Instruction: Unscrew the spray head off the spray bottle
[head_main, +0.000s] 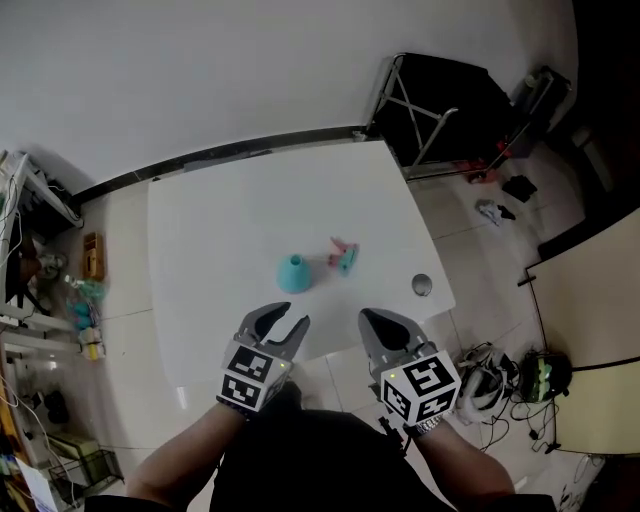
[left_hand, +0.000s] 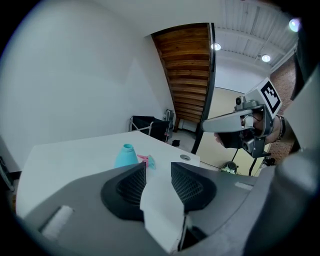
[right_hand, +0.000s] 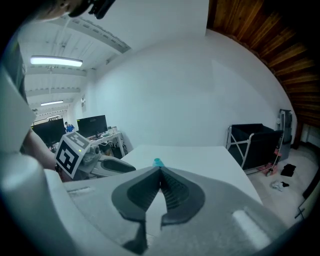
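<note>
Near the middle of the white table (head_main: 200, 240) the teal spray bottle (head_main: 294, 273) stands upright with its neck open. The pink-and-teal spray head (head_main: 343, 257) lies on its side just to the bottle's right, a narrow strip of tabletop showing between them. Bare table surrounds both on every side, widest to the left and towards the far edge, which runs close along the wall (head_main: 250, 70).

Both grippers hang at the table's near edge, well apart from the bottle, with only bare tabletop between them and it. The left gripper (head_main: 283, 322) is released, its jaws standing apart with nothing between them but white table. The right gripper (head_main: 372, 320) is clenched, its jaws pressed together on nothing. A clear gap separates the two grippers.

A small round grey disc (head_main: 422, 285) sits flat by the table's right edge, well to the right of the spray head. Beyond the far right corner a black rack (head_main: 440, 110) stands on the floor (head_main: 480, 260), which carries loose cables and small items below the right edge. Cluttered shelves (head_main: 40, 300) line the left side, separated from the table by a strip of floor.
</note>
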